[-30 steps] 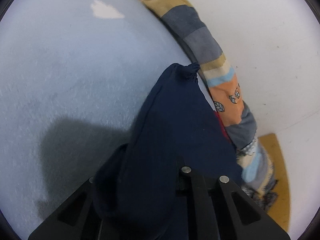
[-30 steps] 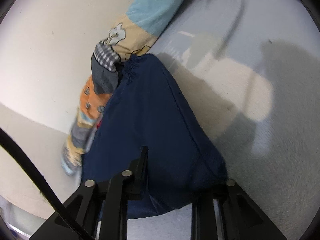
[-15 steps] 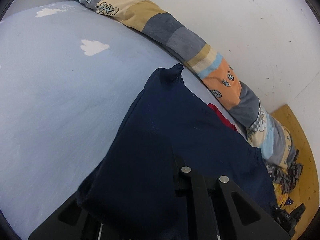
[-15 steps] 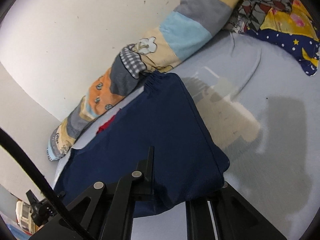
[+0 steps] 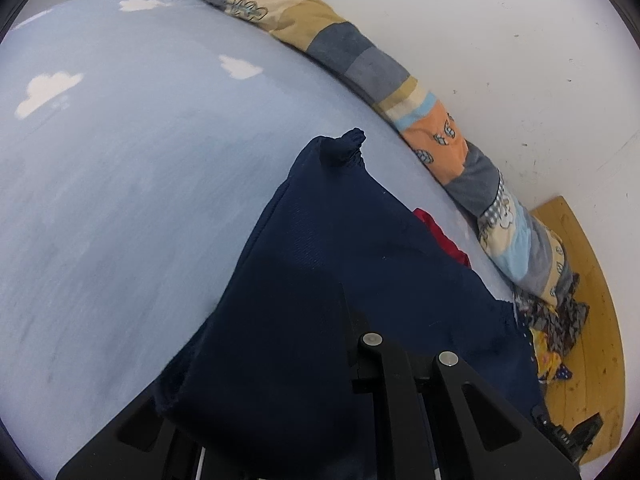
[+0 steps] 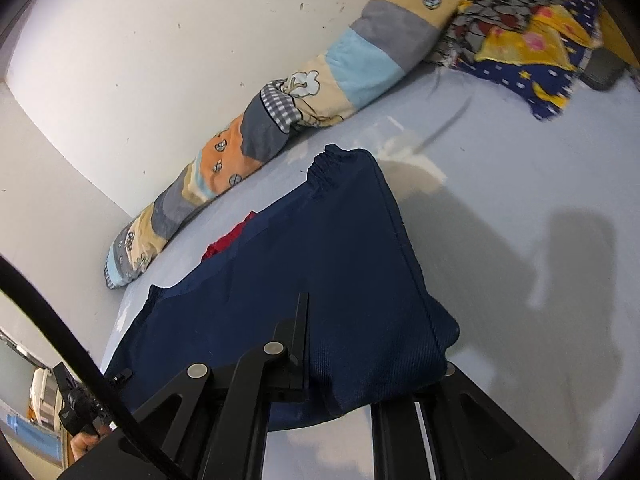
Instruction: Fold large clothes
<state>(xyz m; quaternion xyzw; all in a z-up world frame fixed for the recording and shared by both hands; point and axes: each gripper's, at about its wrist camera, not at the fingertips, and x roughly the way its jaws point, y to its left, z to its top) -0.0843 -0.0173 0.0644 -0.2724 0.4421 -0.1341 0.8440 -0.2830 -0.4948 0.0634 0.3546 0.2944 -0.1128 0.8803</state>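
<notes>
- Left gripper (image 5: 280, 392) clamps the navy garment (image 5: 360, 260), cloth draped over its fingers; garment runs fwd from it over the bed (image 5: 120, 160) to a gathered end.
- Right gripper (image 6: 360, 356) pinches the same garment's other near corner.
- Both equally near; long axis points toward the patchwork bolster (image 6: 280, 120).
- Red item (image 6: 224, 242) beneath, mostly hidden; fingertips buried in cloth.

The garment (image 5: 340, 272) is spread on the bed (image 5: 120, 184). A bolster (image 6: 304, 96) is laid behind it (along the wall (image 6: 160, 40)), a clothes pile (image 6: 520, 24) at its end.
</notes>
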